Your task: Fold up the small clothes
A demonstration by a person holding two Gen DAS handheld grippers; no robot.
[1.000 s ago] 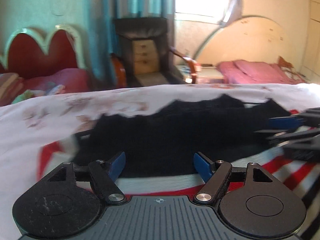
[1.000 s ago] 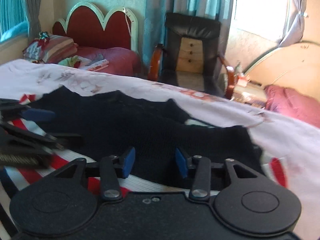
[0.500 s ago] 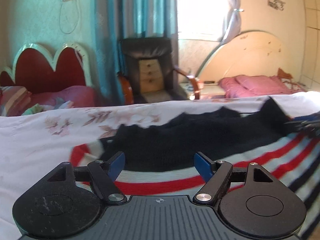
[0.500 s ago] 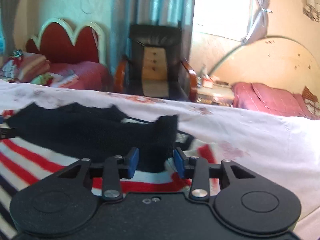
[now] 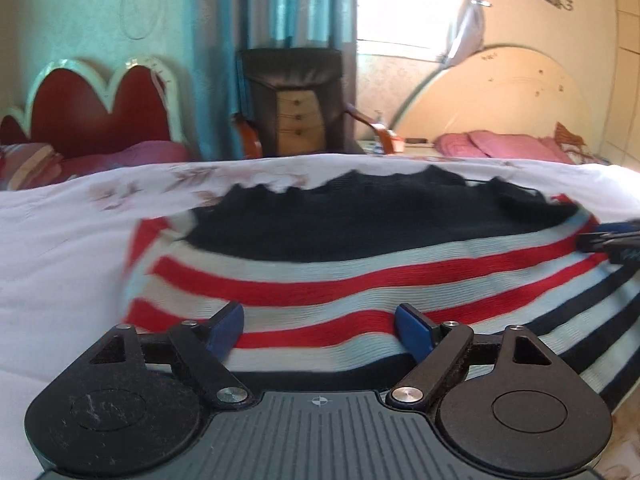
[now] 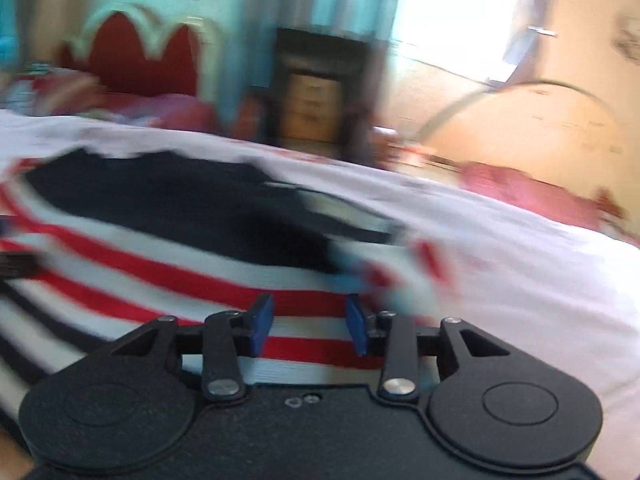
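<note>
Bed [image 5: 60, 248] carries striped sweater [image 5: 320, 280], spread flat. Left view sharp, shows armchair [image 5: 296, 96]; right view motion-blurred. Left claw [image 5: 320, 330] wide, just opening, empty over stripes. Right claw [image 6: 310, 326] half-open, just closing, grip unclear.

My left gripper [image 5: 318, 330] is black plastic with two round bumps, silver screws and blue fingertips [image 5: 226, 326]. It has a ridged grey middle with a tiny cross mark. My right gripper [image 6: 310, 326] looks the same (its middle is plain black).
</note>
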